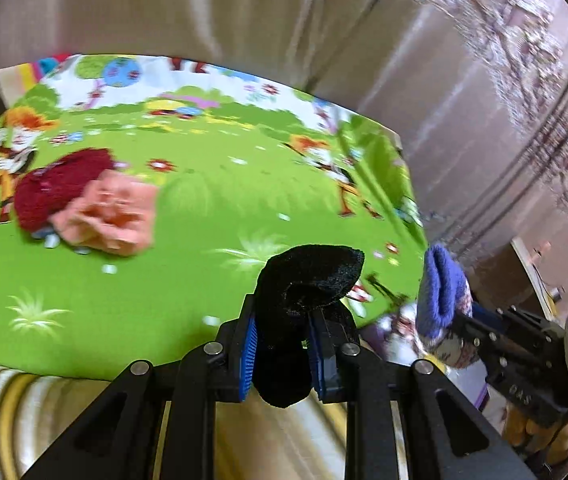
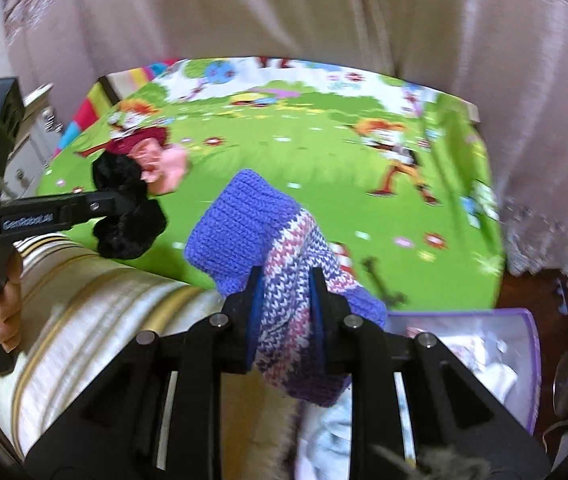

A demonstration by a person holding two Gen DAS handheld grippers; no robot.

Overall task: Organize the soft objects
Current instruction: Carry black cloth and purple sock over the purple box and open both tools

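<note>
Meanwhile, the left gripper (image 1: pixel 284 354) is pinching a black sock (image 1: pixel 304 284), the right gripper (image 2: pixel 286 320) is clamping a purple knitted sock (image 2: pixel 243 224), and a lilac box (image 2: pixel 524 344) at lower right is holding pale fabrics.

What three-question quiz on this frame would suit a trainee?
1. True or false: the left gripper is empty.
2. What is the right gripper shut on? A) purple knitted sock B) red knitted item C) pink cloth
3. Fill in: the red knitted item and pink cloth lie on the ___ cartoon mat.

Key: 1 false, it grips a black sock; 2 A; 3 green.
</note>
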